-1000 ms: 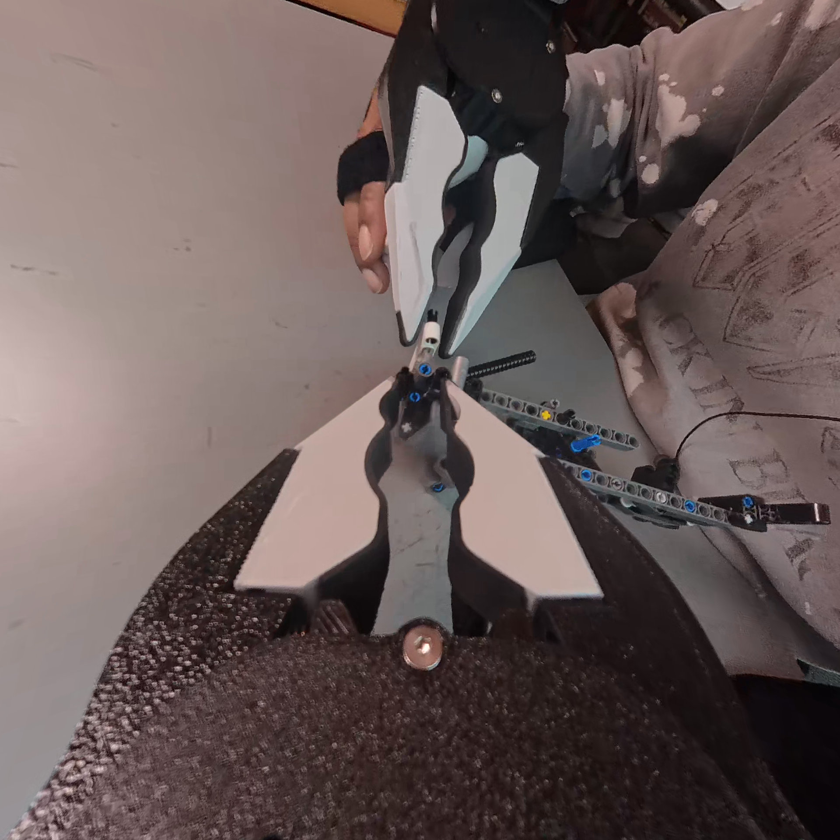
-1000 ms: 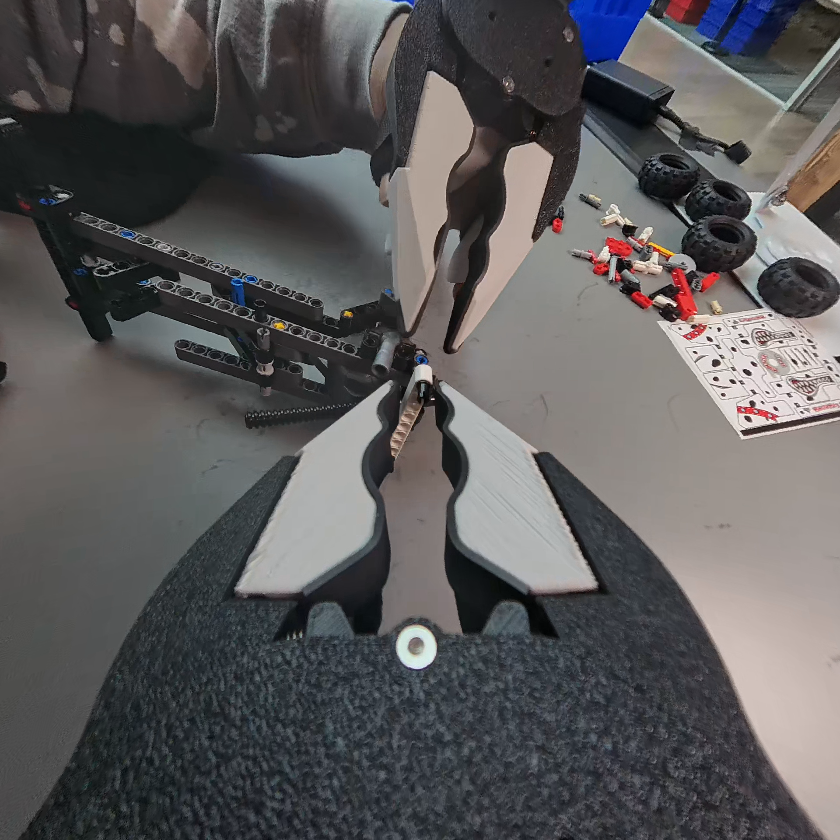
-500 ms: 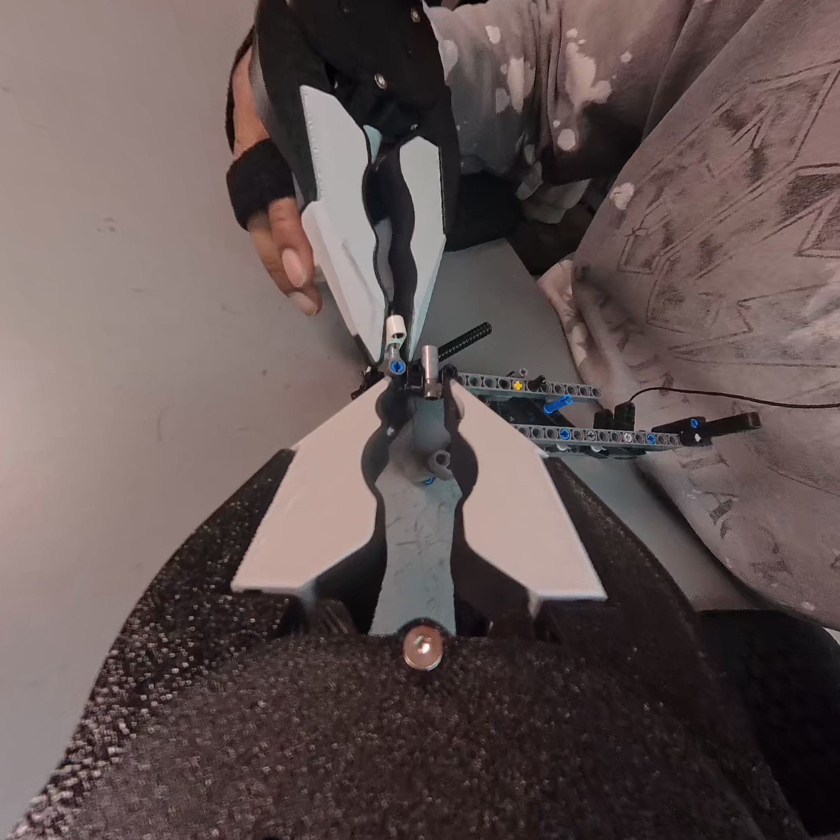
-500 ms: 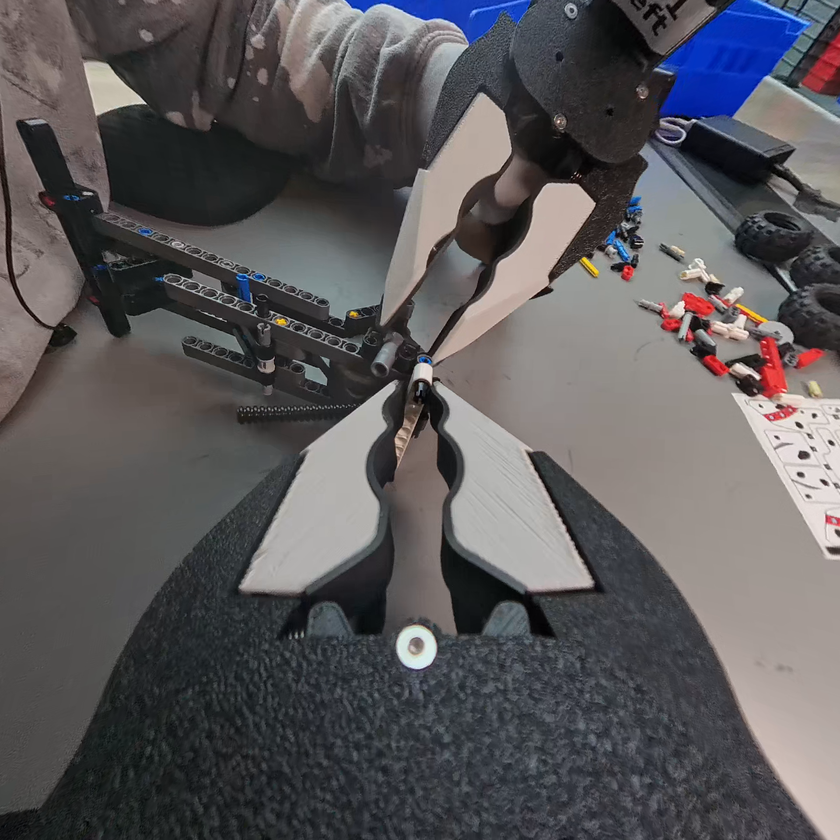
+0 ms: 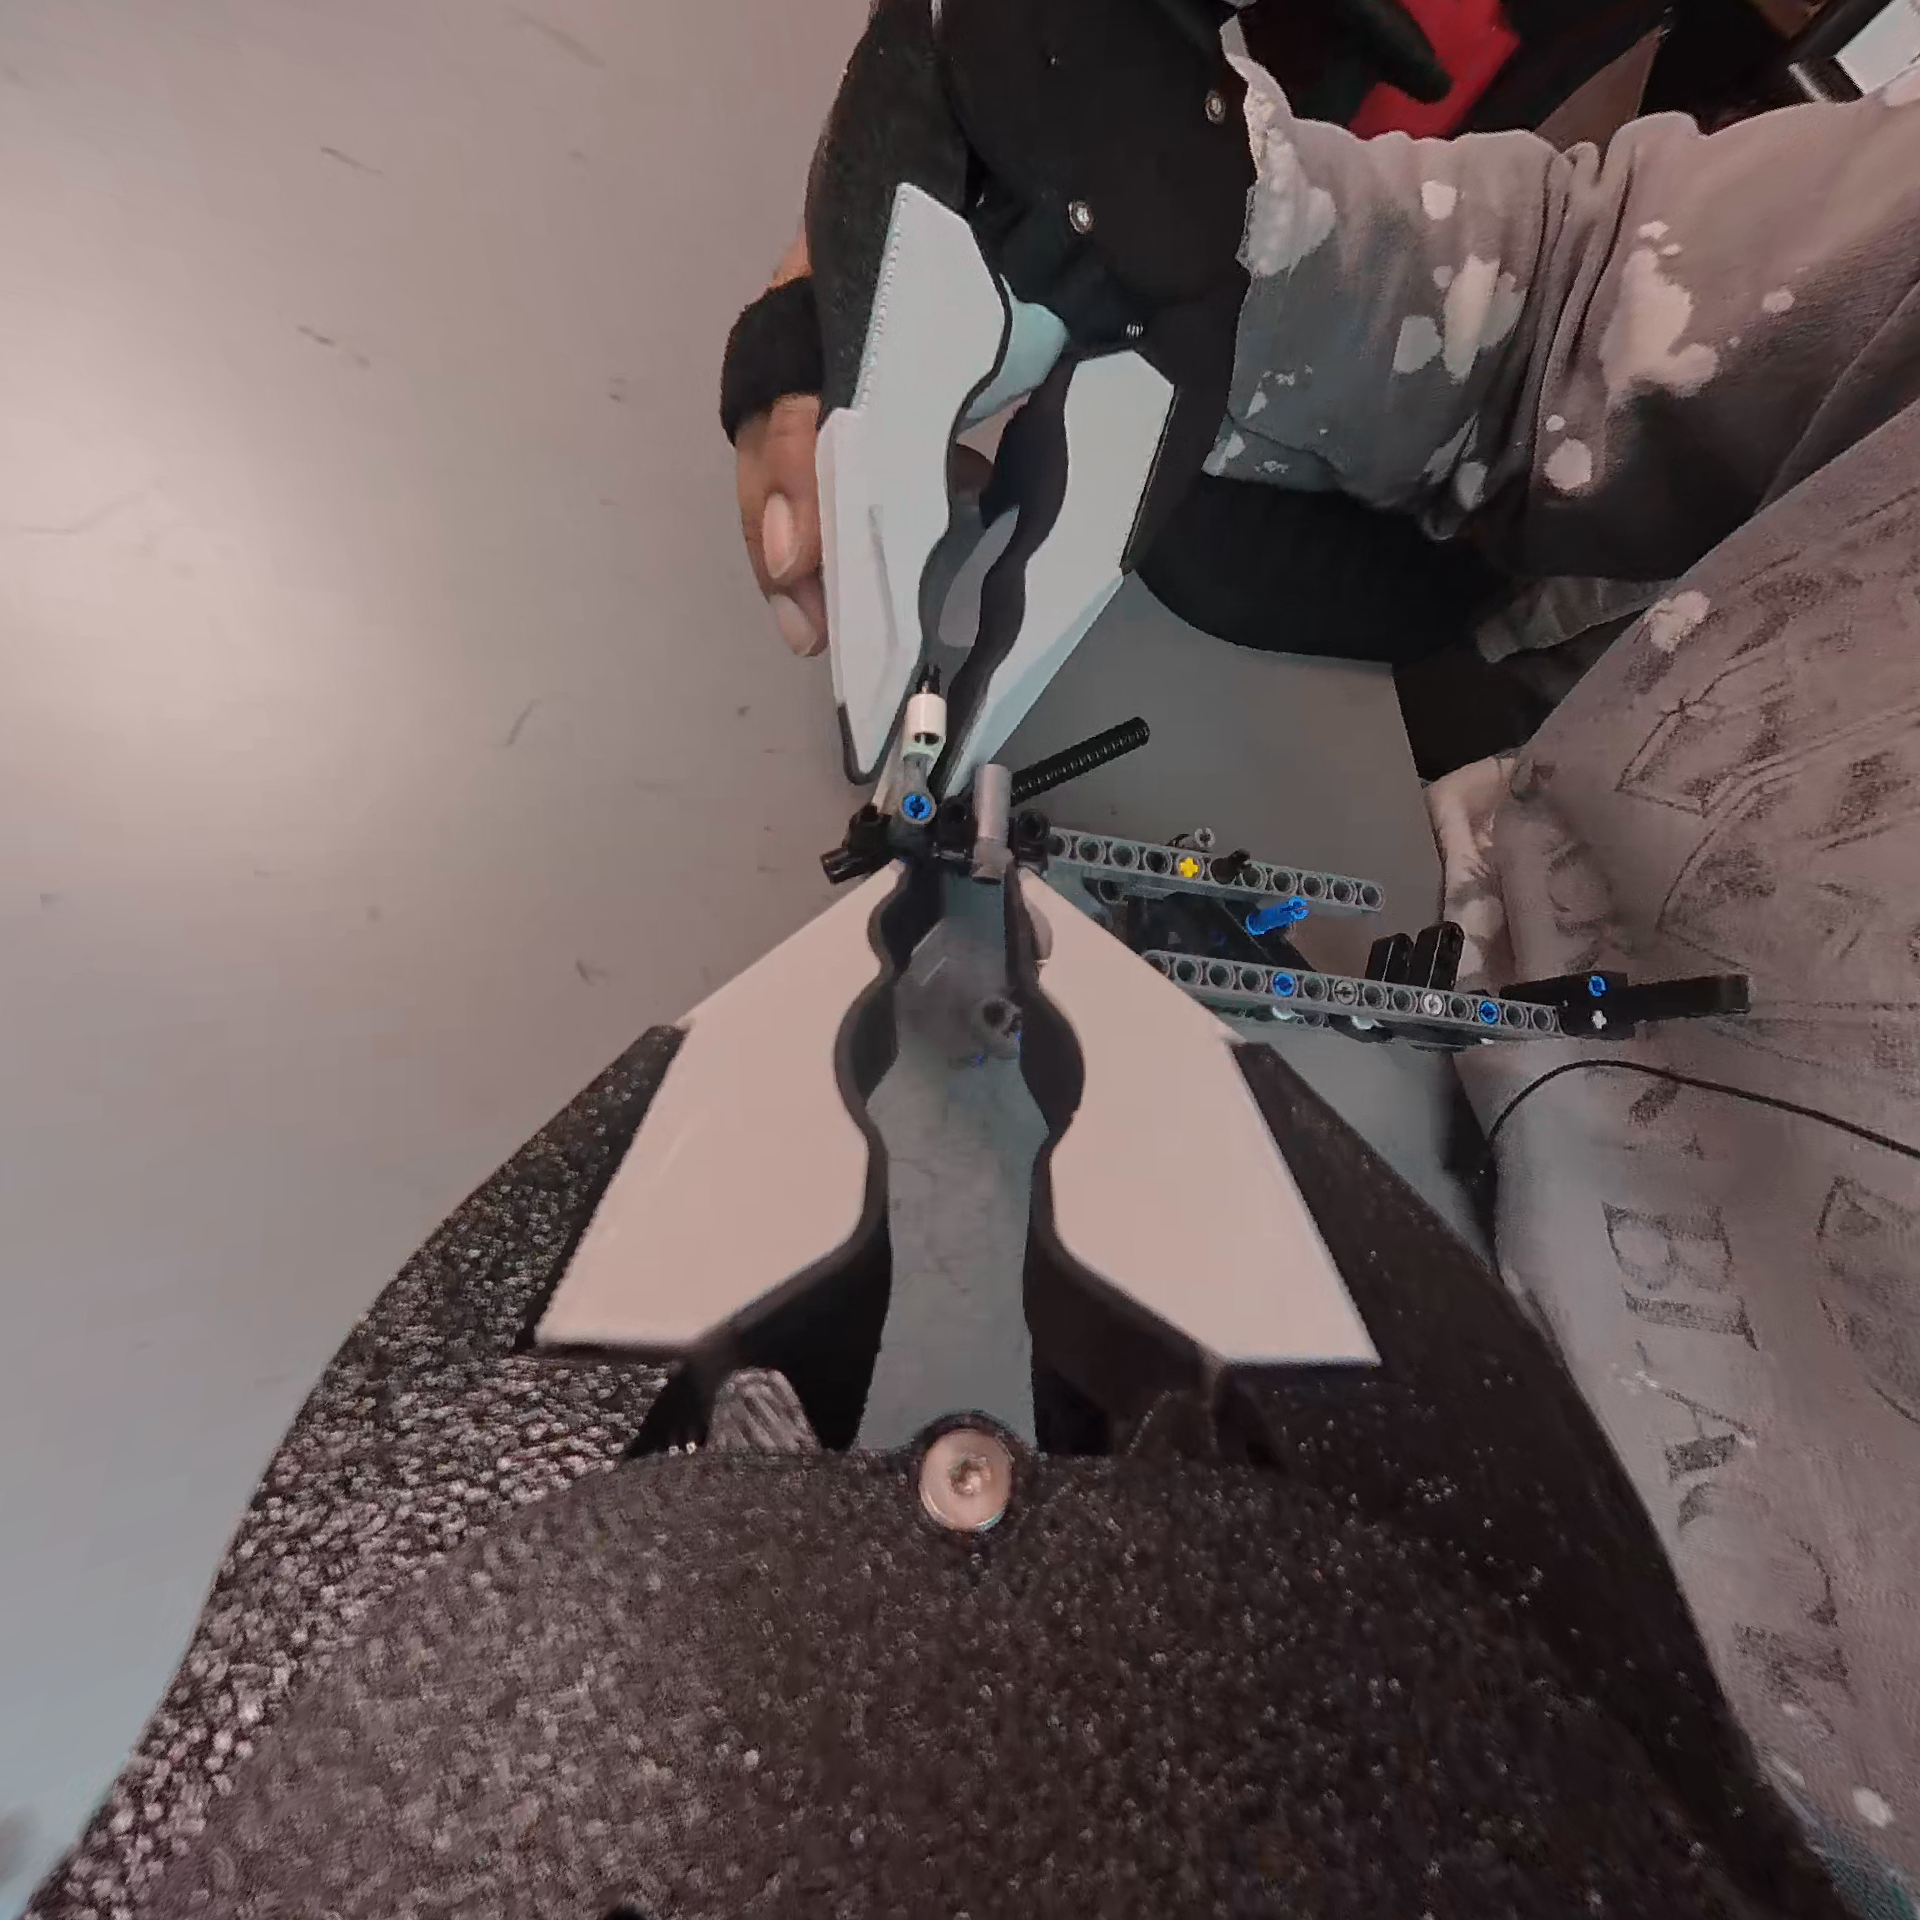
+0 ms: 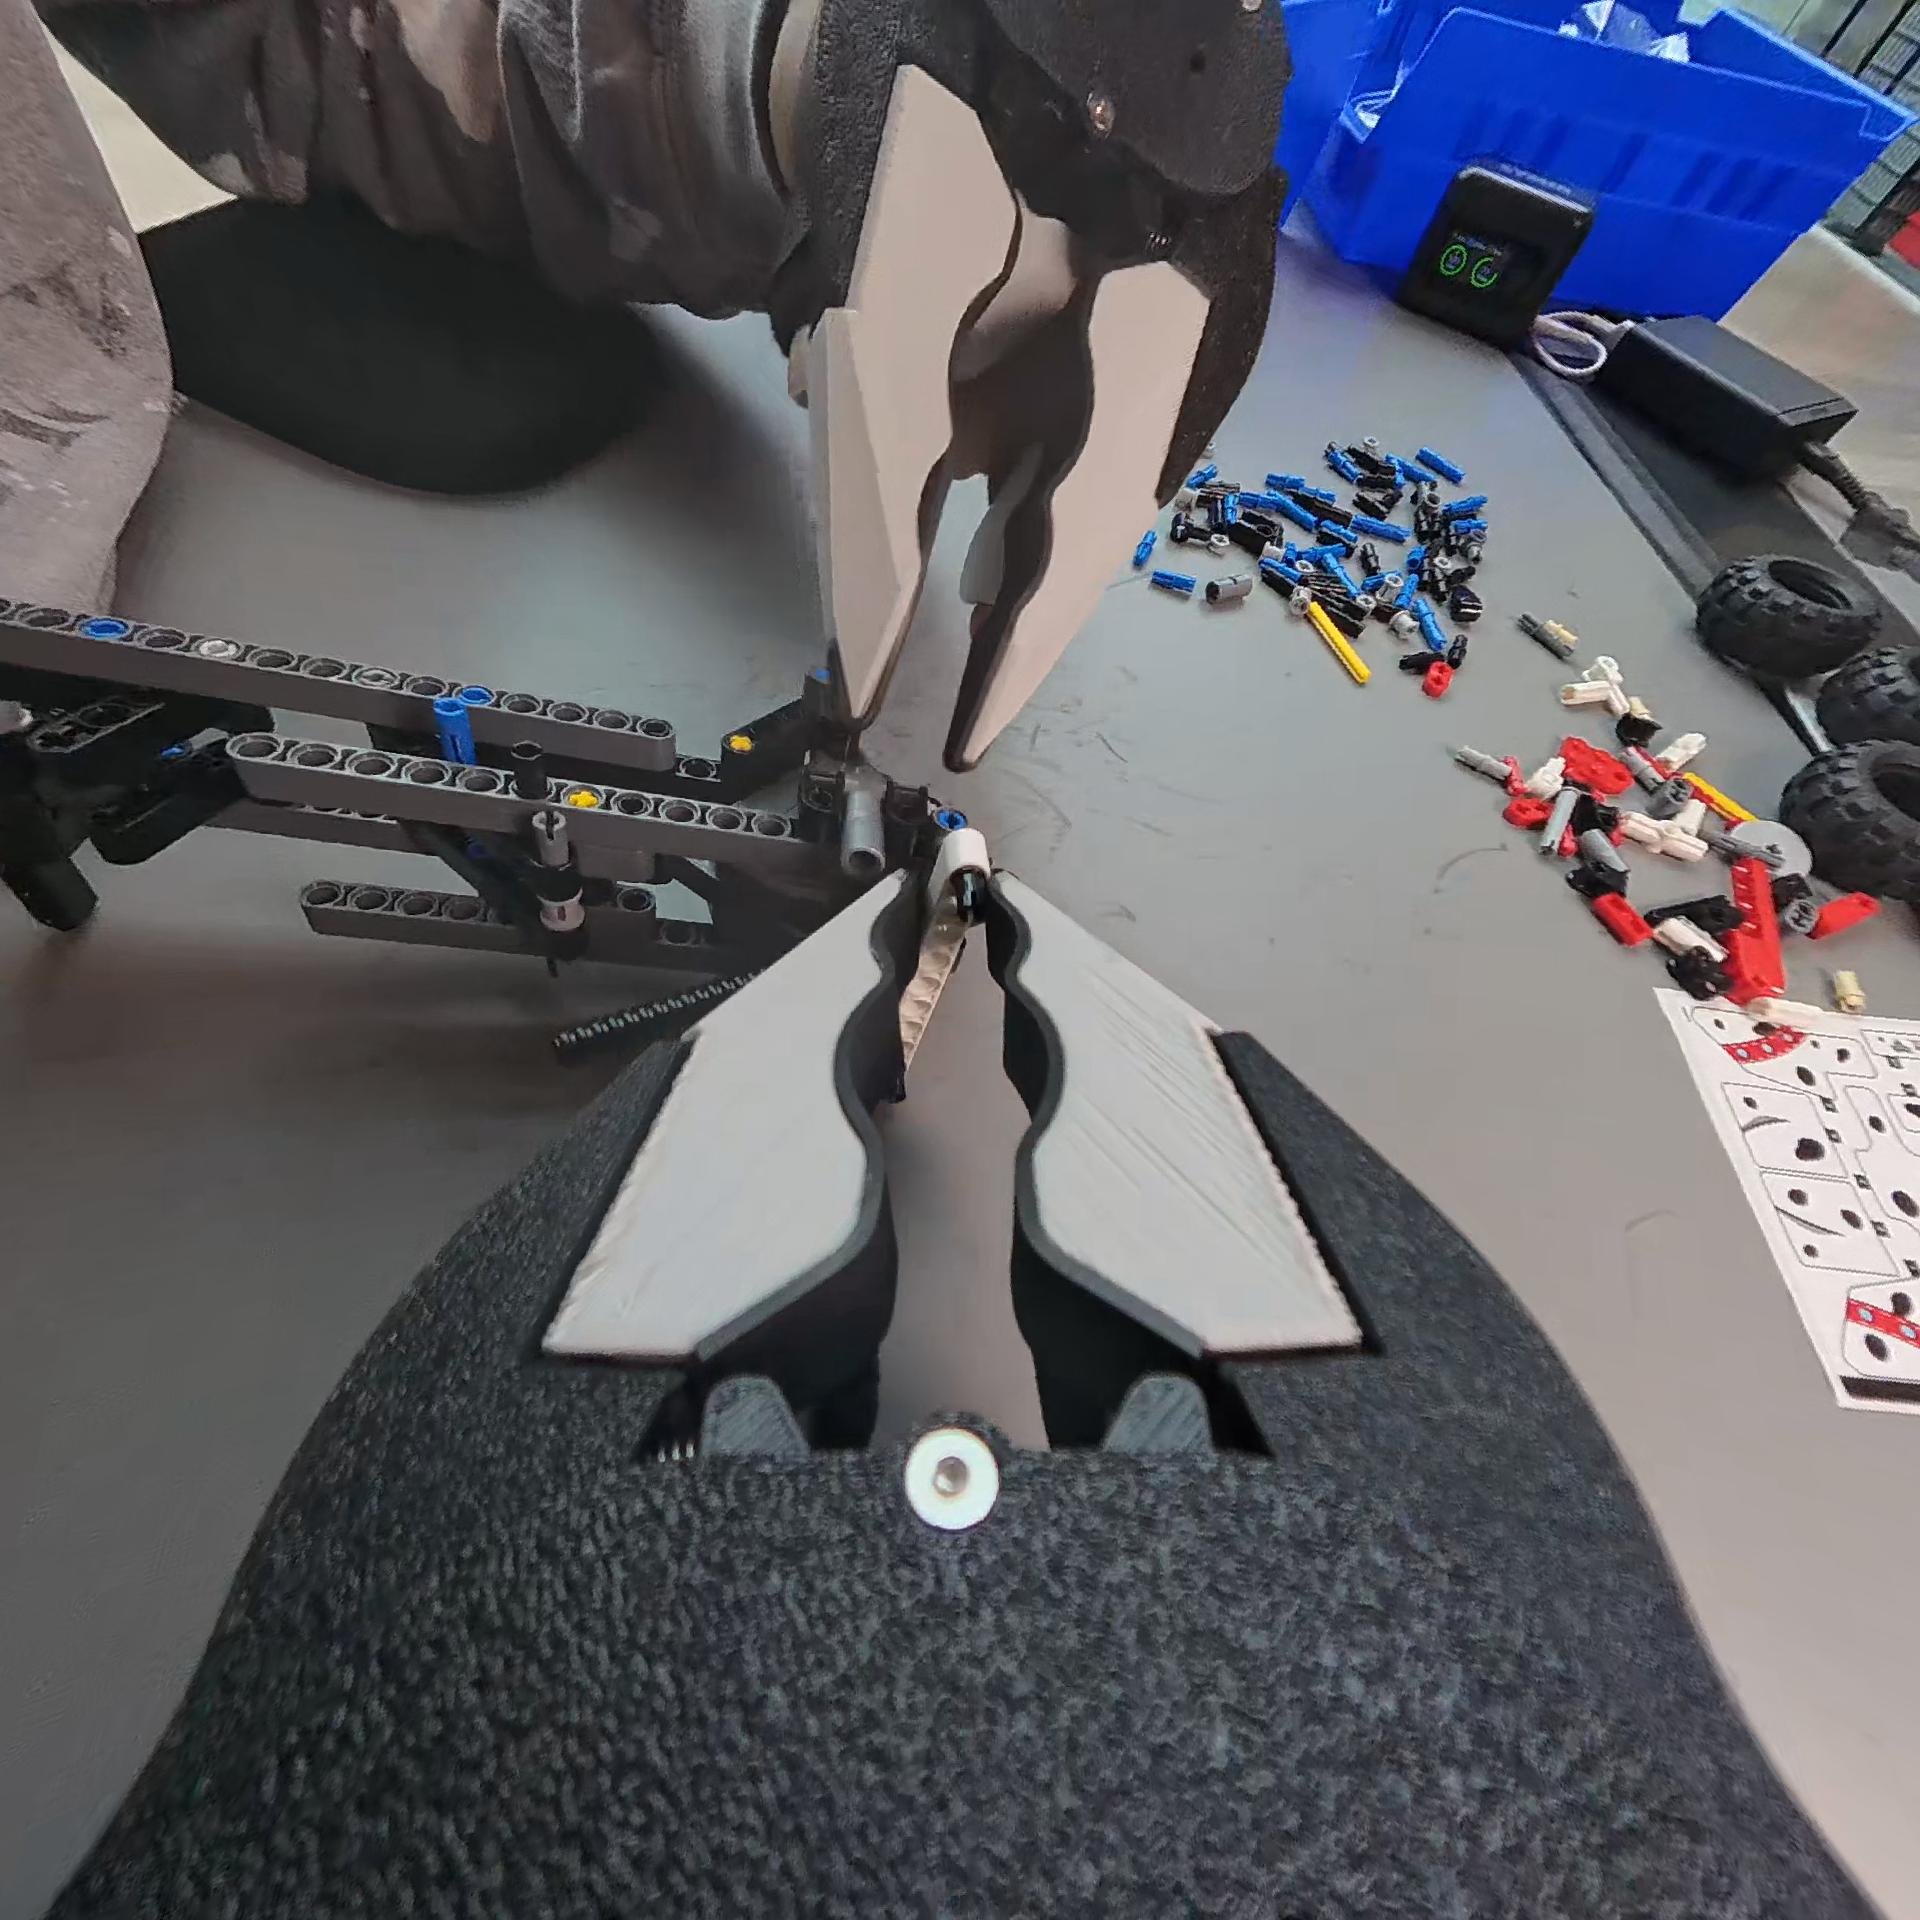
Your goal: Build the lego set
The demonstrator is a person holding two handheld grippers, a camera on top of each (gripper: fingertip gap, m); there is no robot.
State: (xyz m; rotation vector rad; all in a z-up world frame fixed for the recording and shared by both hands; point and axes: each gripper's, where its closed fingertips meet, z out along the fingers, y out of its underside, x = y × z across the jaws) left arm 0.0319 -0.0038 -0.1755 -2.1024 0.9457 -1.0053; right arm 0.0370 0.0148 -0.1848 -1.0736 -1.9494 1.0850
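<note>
Right gripper (image 6: 948, 883) closed on thin light-grey lego beam with white bush at tip (image 6: 964, 854), tip touching front end of long grey-and-black lego beam frame (image 6: 436, 769)

Left gripper (image 5: 951, 883) tips straddle frame's front end; right view shows gap between tips, one finger touching frame: cannot tell if clamped

Frame lies on grey tabletop (image 6: 1195, 935), near person's edge

Loose blue and black pins (image 6: 1340, 540), red and white pieces (image 6: 1662, 862), black tyres (image 6: 1787, 613), sticker sheet (image 6: 1808, 1174) toward right edge

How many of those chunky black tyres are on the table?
3, along the right edge of the right wrist view: the farthest tyre, a middle one cut by the frame, and the nearest beside the red pieces. Others may lie out of frame.
</note>
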